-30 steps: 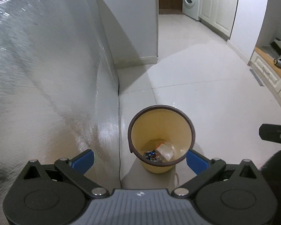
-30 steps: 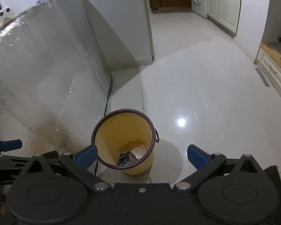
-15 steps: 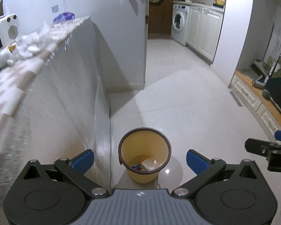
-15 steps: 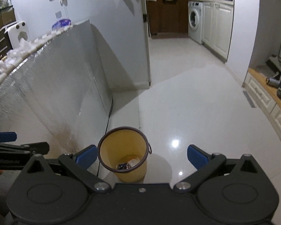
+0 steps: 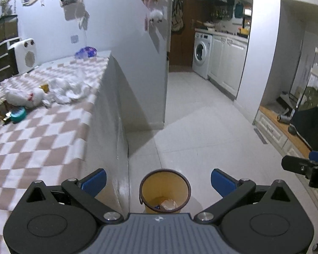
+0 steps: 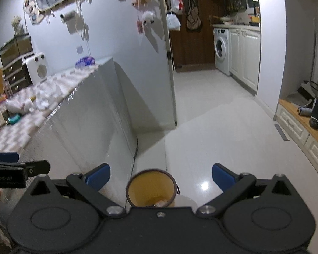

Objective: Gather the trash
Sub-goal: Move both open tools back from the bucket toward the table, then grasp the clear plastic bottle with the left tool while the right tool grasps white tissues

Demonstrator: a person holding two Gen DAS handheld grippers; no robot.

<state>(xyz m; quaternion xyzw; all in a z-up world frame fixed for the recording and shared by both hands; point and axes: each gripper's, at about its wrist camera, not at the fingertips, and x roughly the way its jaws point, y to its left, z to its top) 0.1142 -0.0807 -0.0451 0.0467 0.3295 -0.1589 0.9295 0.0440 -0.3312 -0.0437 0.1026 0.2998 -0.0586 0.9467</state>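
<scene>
A yellow trash bin (image 5: 165, 188) with a dark rim stands on the white floor beside the table's silver side; it holds a few wrappers (image 5: 168, 203). It also shows in the right wrist view (image 6: 151, 188). My left gripper (image 5: 158, 182) is open and empty, high above the bin. My right gripper (image 6: 161, 176) is open and empty, also above the bin. Crumpled white tissues and bags (image 5: 67, 89) lie on the checkered table top (image 5: 38, 139), far ahead to the left; they also show in the right wrist view (image 6: 42, 99).
A teal lid (image 5: 18, 114) and a white heater (image 5: 24, 56) are on the table's left. A white wall (image 5: 137, 53) stands behind the table. Kitchen cabinets and a washing machine (image 5: 201, 54) are far back. A low wooden bench (image 5: 286, 131) is at right.
Both grippers have risen well above the bin, which now looks smaller and lower in both views. The table top with its trash has come into sight. Both stay open.
</scene>
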